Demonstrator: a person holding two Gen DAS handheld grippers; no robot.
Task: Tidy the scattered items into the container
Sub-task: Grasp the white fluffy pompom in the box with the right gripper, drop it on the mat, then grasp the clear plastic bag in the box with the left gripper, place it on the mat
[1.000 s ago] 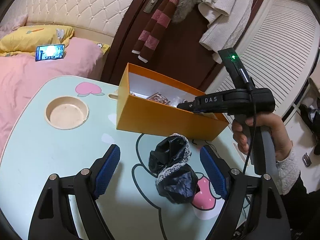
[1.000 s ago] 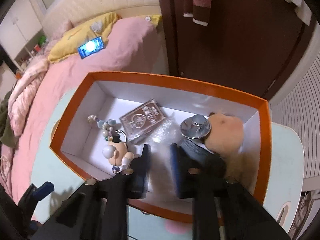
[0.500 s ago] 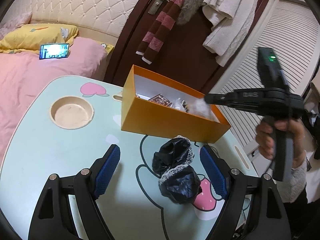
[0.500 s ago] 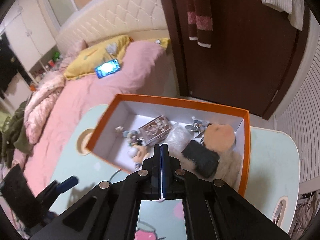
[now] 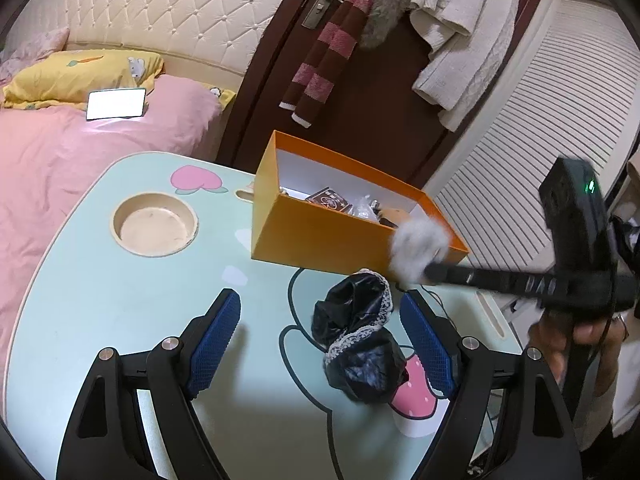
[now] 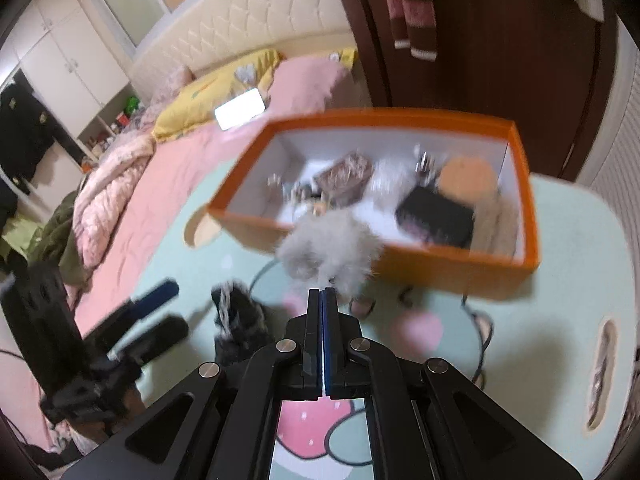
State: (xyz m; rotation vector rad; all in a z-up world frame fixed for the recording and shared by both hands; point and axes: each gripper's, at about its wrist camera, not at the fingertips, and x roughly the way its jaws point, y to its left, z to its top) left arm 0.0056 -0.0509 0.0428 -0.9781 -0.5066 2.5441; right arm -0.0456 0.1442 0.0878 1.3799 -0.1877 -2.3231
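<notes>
An orange box [image 5: 320,236] stands on the pale green table [image 5: 100,300] and holds a card pack [image 5: 330,200], a tan plush [image 6: 466,178], a black item [image 6: 434,216] and small trinkets. A black lace-trimmed cloth [image 5: 360,336] lies on the table between the blue pads of my open left gripper [image 5: 320,340], nearer the right pad. My right gripper [image 6: 323,292] is shut on a grey-white fluffy pompom [image 6: 330,250] and holds it above the table in front of the box; it also shows in the left wrist view [image 5: 420,246].
A round cup recess [image 5: 154,224] is sunk in the table at the left. A pink bed [image 5: 60,152] with a lit phone [image 5: 116,104] lies beyond the table's left edge. A door with hanging clothes [image 5: 460,40] is behind the box.
My right gripper closed inside the box, then pulled back toward me with the fluffy pompom in its tips, out over the table. My left gripper stayed open around the black cloth.
</notes>
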